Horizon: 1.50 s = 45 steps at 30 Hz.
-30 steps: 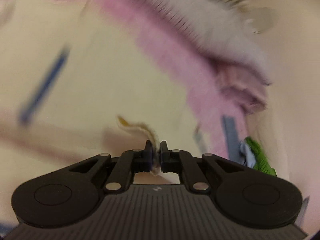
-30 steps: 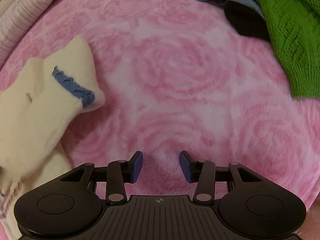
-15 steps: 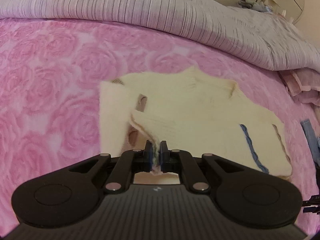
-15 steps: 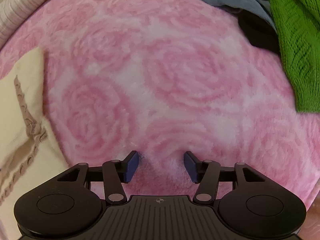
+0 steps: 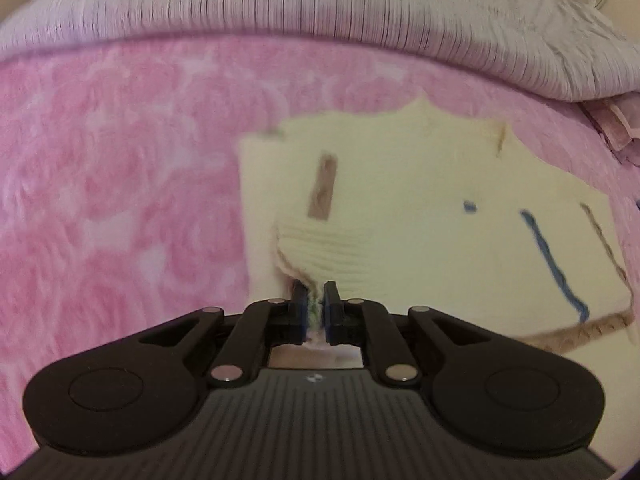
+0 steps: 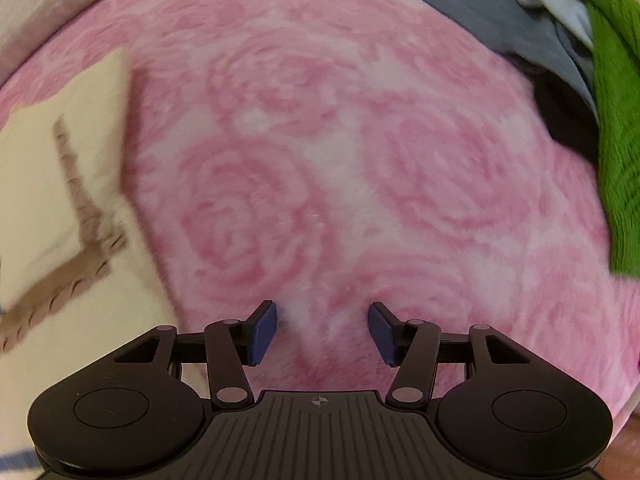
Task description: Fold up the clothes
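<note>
Through the left wrist camera, we have our left gripper (image 5: 315,307) clamped on a ribbed edge of the cream sweater (image 5: 420,216), which lies mostly flat on the pink rose blanket (image 5: 120,184). We pinch that edge, we judge, so the flap can be laid across the body of the garment as a fold. A striped grey duvet (image 5: 320,4) lies bunched behind.

Through the right wrist camera, our right gripper (image 6: 322,332) hangs over bare blanket with its fingers apart, holding nothing, just beside the sweater's corner with the brown stitching. A green knit (image 6: 612,128) and grey clothes (image 6: 480,12) lie piled well apart, probably awaiting their turn.
</note>
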Each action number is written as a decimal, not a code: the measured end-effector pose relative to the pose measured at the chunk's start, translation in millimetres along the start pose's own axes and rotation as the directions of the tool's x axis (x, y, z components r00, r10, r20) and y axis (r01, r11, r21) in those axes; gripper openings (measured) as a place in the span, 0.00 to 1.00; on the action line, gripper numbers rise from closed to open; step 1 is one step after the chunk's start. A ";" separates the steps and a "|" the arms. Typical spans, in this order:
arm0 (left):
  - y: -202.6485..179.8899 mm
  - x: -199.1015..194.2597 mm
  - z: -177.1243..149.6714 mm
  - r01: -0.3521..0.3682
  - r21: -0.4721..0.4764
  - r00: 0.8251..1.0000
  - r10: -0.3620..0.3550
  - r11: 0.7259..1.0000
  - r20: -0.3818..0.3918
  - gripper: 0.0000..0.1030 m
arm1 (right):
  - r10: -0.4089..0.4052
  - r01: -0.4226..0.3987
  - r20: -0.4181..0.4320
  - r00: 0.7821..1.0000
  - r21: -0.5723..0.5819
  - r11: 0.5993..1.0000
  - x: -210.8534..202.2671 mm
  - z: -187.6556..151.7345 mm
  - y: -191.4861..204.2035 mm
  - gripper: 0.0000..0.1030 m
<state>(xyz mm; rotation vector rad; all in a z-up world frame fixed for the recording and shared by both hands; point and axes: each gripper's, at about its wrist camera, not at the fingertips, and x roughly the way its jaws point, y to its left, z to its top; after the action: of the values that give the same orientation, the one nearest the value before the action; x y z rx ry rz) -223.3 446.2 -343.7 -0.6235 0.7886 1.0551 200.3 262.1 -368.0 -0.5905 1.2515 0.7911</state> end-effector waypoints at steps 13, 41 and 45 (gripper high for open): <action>24.5 -30.8 -10.5 -0.054 0.028 0.999 0.053 0.998 0.009 0.10 | 0.056 -0.055 0.124 0.991 -0.011 0.998 -50.4 -54.5 8.9 0.53; 58.1 -142.7 -175.0 0.189 -0.074 0.982 -0.187 0.979 0.034 0.02 | 0.176 -0.097 0.299 0.938 -0.263 0.960 -92.7 -192.8 39.0 0.53; 40.8 -123.0 -199.5 0.139 -0.041 0.987 -0.135 0.989 0.083 0.03 | 0.210 -0.069 0.356 0.910 -0.370 0.926 -58.9 -196.3 37.6 0.53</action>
<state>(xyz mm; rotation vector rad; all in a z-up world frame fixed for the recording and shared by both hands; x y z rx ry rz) -347.4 244.1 -362.3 -0.6621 0.6441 0.9684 46.4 122.3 -354.6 -0.5937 0.7919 1.2075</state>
